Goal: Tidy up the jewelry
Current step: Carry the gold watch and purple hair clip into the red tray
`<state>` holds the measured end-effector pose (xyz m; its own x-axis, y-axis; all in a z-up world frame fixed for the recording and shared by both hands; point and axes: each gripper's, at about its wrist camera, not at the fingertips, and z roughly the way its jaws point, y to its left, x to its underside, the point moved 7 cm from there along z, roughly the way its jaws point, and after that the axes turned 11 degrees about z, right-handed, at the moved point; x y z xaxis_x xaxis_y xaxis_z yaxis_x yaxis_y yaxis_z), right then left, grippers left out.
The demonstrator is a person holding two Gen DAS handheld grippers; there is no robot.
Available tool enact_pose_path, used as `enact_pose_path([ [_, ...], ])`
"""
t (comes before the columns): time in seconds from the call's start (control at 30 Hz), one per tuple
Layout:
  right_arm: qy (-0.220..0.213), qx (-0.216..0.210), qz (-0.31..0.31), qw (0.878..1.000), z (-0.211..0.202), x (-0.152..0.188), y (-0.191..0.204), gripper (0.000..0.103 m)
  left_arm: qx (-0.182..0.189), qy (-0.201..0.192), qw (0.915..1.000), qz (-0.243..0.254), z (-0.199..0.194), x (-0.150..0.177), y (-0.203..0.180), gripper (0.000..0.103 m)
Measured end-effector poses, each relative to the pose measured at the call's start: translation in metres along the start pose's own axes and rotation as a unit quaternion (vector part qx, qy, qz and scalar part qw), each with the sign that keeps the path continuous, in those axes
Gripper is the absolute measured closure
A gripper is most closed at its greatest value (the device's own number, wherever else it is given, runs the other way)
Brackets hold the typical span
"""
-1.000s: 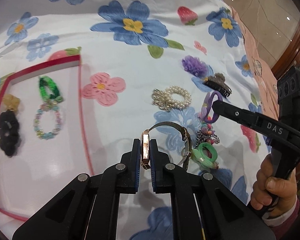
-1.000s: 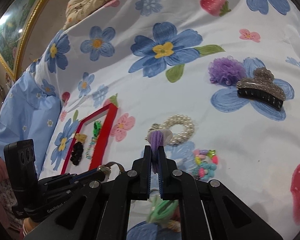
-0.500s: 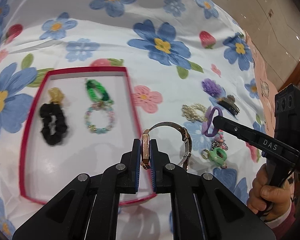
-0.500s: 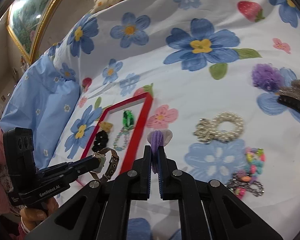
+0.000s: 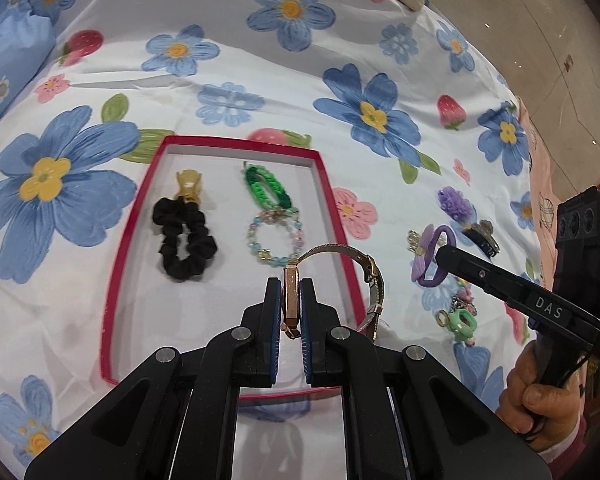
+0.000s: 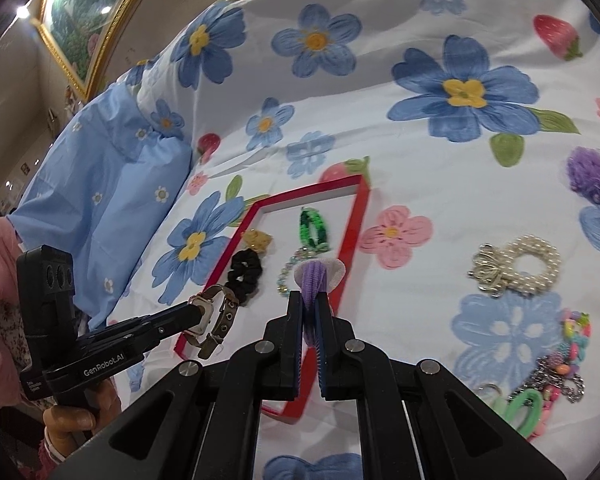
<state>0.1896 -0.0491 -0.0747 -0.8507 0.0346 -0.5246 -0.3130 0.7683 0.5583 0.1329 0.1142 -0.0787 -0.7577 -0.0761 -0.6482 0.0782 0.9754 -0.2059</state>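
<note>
My left gripper is shut on a rose-gold wristwatch and holds it above the near right part of the red-rimmed tray. In the tray lie a black scrunchie, a gold clip, a green braided band and a pastel bead bracelet. My right gripper is shut on a purple hair tie and hovers over the tray's right rim. It also shows in the left wrist view.
On the flowered bedsheet right of the tray lie a pearl scrunchie, a purple pompom, a dark claw clip, a green ring clip and a colourful bead chain. A blue pillow lies to the left.
Both grippers have moved left from the loose pile toward the tray, each carrying its item. The tray now sits in the middle of the left wrist view.
</note>
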Motion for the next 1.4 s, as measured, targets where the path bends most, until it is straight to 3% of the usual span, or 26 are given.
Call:
enact_pose_path([
  [0.73,0.073,0.014,-0.035,0.997,0.086,0.021,0.031,0.098,-0.054,0.018,0.997,-0.051,0.03,0.013,0.076,0.096],
  [1.07,0.097,0.047,-0.049,0.993,0.12,0.026,0.025,0.097,-0.057,0.038,0.9959,-0.059,0.056,0.017,0.087,0.096],
  [1.4,0.103,0.052,-0.05,0.992,0.13,0.026,0.02,0.093,-0.063,0.046,0.9955,-0.053,0.064,0.017,0.086,0.095],
])
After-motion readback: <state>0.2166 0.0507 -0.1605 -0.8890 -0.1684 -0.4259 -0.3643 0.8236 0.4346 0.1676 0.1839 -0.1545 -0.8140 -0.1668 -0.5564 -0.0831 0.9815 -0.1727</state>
